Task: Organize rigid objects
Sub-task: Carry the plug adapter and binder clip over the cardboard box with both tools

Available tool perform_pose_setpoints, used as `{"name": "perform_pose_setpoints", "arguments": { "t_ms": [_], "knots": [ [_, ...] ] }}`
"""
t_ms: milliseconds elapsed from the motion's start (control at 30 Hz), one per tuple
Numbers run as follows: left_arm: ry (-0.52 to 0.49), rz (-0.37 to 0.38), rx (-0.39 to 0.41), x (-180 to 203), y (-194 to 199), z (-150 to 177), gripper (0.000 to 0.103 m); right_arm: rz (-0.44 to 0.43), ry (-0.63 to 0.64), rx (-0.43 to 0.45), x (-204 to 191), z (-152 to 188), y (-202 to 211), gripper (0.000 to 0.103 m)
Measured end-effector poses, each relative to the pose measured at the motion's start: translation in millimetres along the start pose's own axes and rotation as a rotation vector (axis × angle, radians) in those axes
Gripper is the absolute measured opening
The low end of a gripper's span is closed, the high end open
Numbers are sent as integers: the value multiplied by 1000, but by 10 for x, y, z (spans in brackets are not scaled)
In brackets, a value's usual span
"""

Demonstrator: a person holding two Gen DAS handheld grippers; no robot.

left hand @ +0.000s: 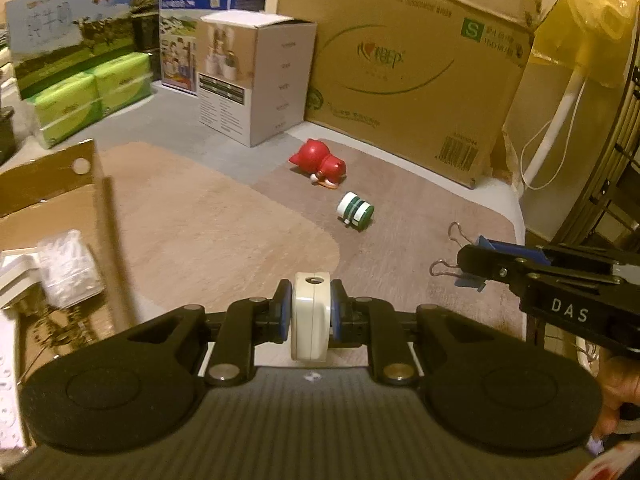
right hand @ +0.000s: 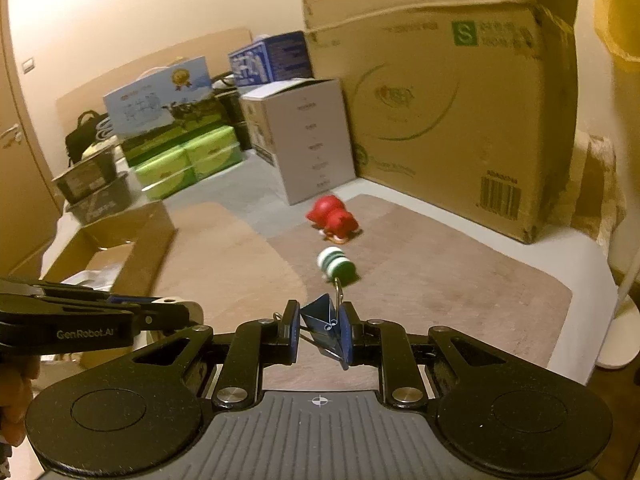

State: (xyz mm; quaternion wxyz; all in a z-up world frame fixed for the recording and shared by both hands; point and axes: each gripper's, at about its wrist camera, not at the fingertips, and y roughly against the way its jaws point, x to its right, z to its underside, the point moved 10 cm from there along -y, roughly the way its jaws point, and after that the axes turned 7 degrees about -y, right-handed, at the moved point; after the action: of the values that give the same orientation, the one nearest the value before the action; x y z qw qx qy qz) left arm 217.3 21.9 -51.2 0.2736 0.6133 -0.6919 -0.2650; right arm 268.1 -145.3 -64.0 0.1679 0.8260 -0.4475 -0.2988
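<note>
My left gripper (left hand: 311,312) is shut on a white rounded plastic block (left hand: 311,316), held above the brown mat. My right gripper (right hand: 320,330) is shut on a blue binder clip (right hand: 326,326) with wire handles. In the left wrist view the right gripper (left hand: 472,260) reaches in from the right with the binder clip (left hand: 492,245) in its tips. A red toy figure (left hand: 320,162) (right hand: 334,218) lies on its side on the mat. Near it lies a green and white striped cylinder (left hand: 355,210) (right hand: 336,266).
An open cardboard box (left hand: 60,216) (right hand: 116,240) with white items stands at the left. A large cardboard carton (left hand: 408,76), a white box (left hand: 256,80), green packs (left hand: 88,96) and printed cartons line the back. A white lamp stand (right hand: 618,340) is at the right.
</note>
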Motion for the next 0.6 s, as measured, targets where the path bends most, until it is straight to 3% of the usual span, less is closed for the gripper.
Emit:
{"name": "perform_pose_setpoints", "arguments": {
  "t_ms": [600],
  "knots": [
    [73, -101, 72, -590, 798, 207, 17, -118, 114, 11, -977, 47, 170, 21]
  ]
}}
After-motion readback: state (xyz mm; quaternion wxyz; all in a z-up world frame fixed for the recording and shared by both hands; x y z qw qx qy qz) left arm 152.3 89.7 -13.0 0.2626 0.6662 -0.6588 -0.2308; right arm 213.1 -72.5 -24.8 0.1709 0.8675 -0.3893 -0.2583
